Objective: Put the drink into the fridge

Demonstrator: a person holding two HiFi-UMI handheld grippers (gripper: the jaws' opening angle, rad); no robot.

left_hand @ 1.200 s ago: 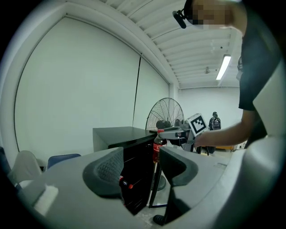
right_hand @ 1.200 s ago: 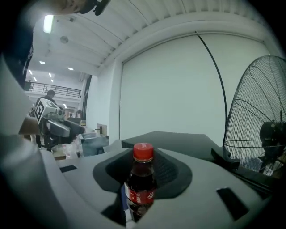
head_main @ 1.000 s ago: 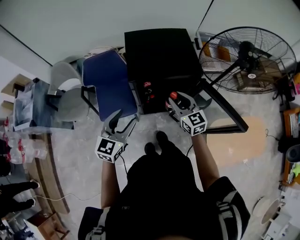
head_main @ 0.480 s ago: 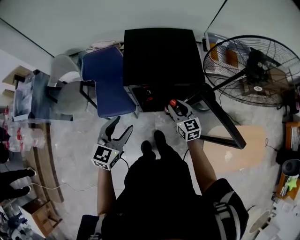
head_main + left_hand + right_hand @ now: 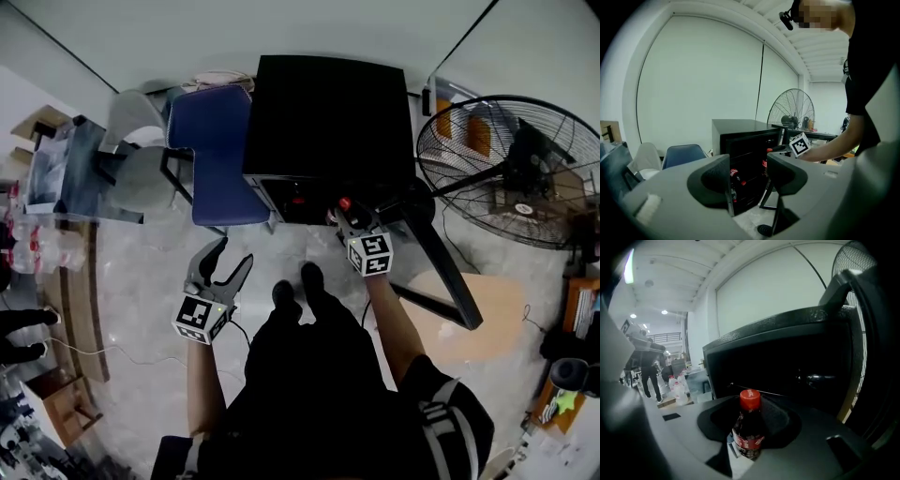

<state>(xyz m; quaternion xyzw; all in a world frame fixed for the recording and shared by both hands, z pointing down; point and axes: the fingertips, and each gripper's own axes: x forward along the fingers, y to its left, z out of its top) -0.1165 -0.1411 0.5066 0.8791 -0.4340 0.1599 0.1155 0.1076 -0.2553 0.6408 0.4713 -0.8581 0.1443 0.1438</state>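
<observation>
Right gripper is clamped on the drink bottle: dark cola, red cap, standing upright between the jaws. It's right up at the open front of the black fridge, cap about level with the opening. I can't tell whether it's past the edge. Left gripper hangs lower and further back over the floor, jaws wide apart with nothing in them.

The floor is pale, marbled tile. The fridge sits on it against a white wall, with its door swung out to the right. A blue chair is just beside the fridge on the left and a big floor fan on the right.

Inside the fridge there's another red-capped bottle on a shelf. You get that best from the left gripper view, where the head view gives just a red speck. The right gripper view has a person standing far off to the left, near some clear water jugs.
</observation>
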